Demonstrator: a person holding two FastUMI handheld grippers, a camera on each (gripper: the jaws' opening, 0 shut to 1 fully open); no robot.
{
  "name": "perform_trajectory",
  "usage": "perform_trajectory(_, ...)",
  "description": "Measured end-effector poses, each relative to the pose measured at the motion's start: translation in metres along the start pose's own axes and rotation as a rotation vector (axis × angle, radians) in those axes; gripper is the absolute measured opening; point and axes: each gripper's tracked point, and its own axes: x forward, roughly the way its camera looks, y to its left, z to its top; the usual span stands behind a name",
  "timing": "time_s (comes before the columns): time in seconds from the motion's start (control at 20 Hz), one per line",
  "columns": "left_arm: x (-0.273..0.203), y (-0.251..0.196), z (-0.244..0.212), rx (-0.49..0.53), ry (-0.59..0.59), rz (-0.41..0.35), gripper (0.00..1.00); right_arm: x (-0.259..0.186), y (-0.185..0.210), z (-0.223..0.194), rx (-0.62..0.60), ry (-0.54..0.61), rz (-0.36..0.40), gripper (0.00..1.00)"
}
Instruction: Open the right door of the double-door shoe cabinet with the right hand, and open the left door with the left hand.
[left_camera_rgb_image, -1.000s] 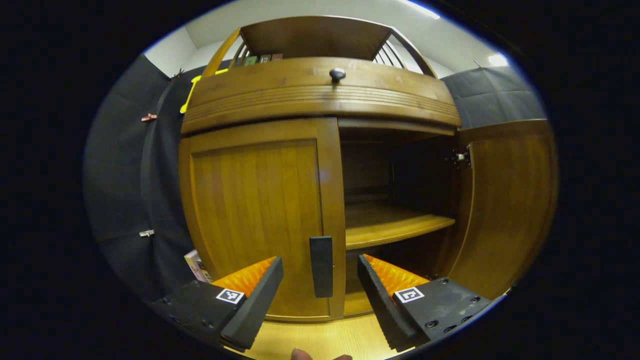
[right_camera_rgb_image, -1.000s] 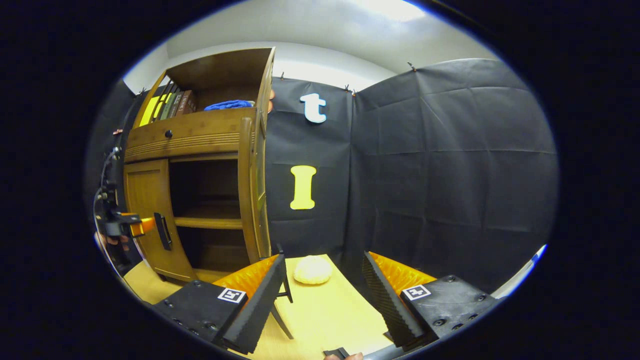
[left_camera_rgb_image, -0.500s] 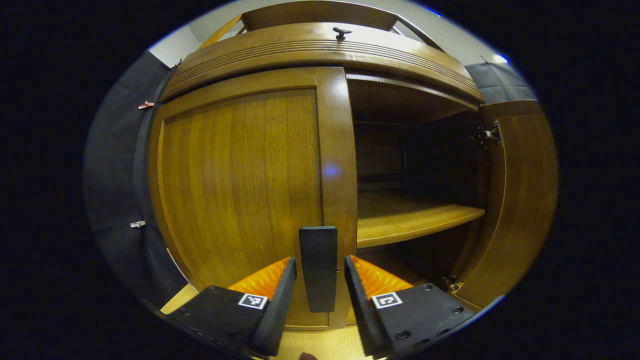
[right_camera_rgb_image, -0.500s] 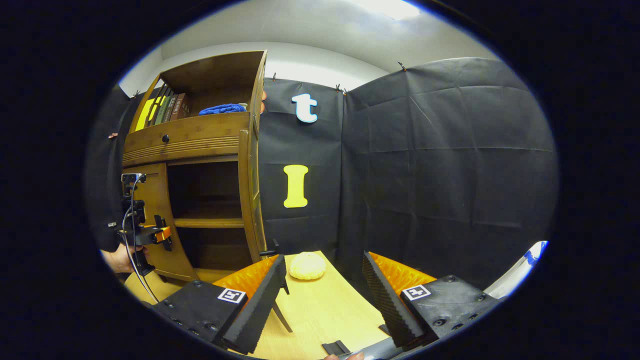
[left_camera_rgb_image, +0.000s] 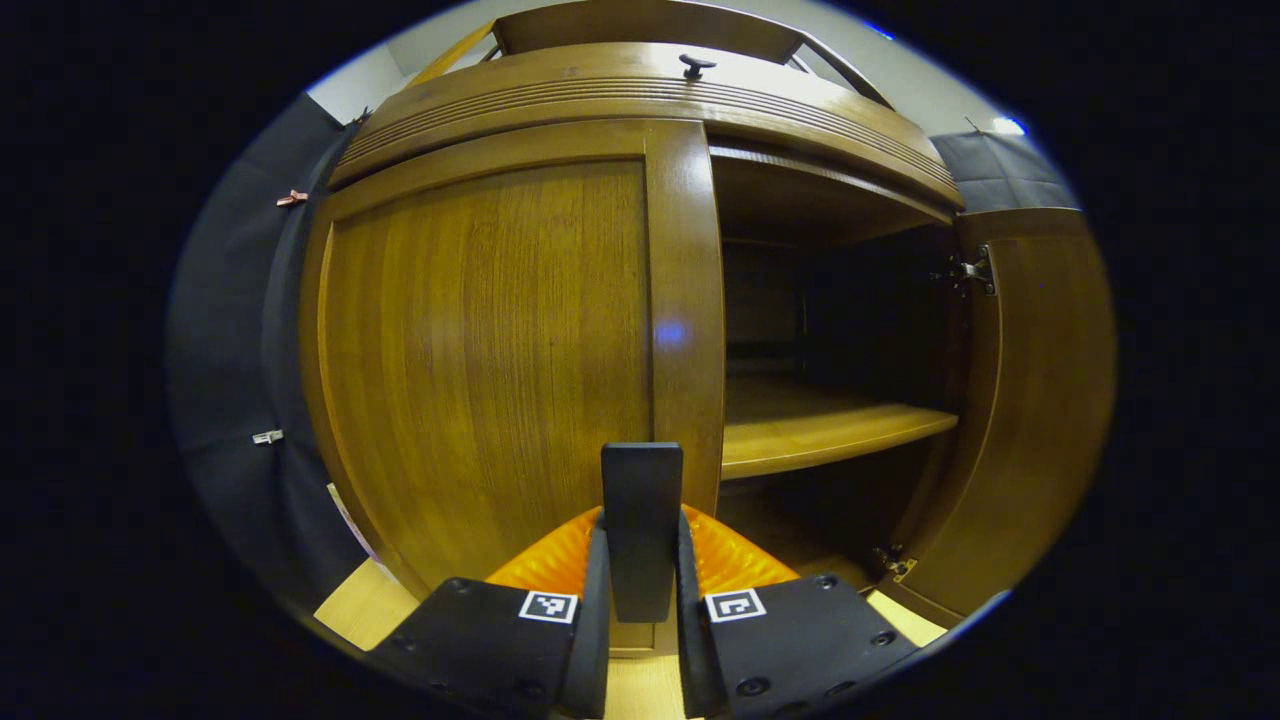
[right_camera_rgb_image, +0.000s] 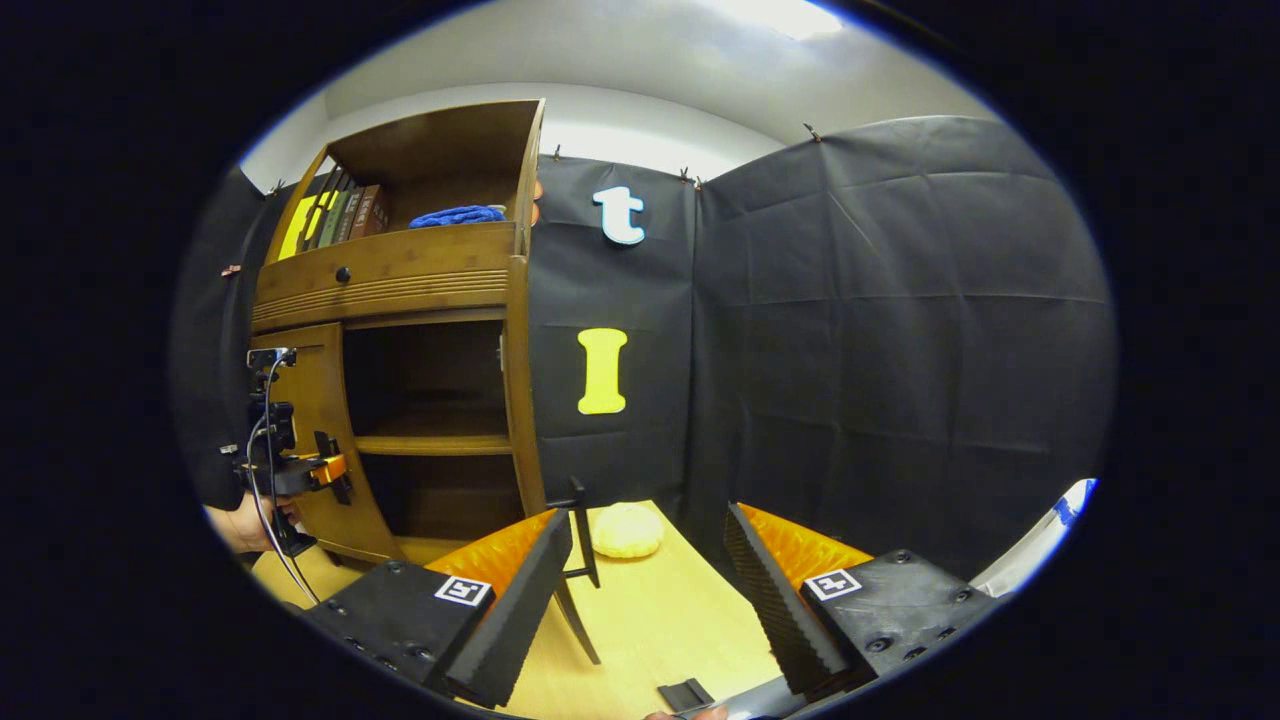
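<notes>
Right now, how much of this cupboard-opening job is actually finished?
About half. The right door already stands swung wide, baring the shelf inside, and the right claw hangs open away from the cabinet. The left door is shut flush, but the left claw has closed its fingers on that door's dark handle. What remains is pulling the left door open.

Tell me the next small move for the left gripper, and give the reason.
Probably pull back, swinging the left door outward on its left-side hinges. The left gripper appears closed on the door's dark handle, yet the door sits flush against the cabinet, while the right door already stands open and the right gripper hangs open, away from it.
</notes>
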Motion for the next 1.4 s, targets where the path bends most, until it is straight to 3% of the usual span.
perform_trajectory(0.45, -0.087, 0.024, -0.011, -0.016, 0.013, -0.006, 0.31, -0.004, 0.064, 0.037, -0.007, -0.095, 0.107, 0.98)
perform_trajectory(0.95, -0.159, 0.077, -0.023, -0.02, 0.012, 0.019, 0.29, 0.009, 0.161, 0.011, 0.007, -0.029, 0.281, 0.98)
perform_trajectory(1.4, -0.19, 0.116, -0.028, -0.065, -0.009, 0.015, 0.24, -0.001, 0.214, -0.005, -0.012, -0.018, 0.334, 1.0)
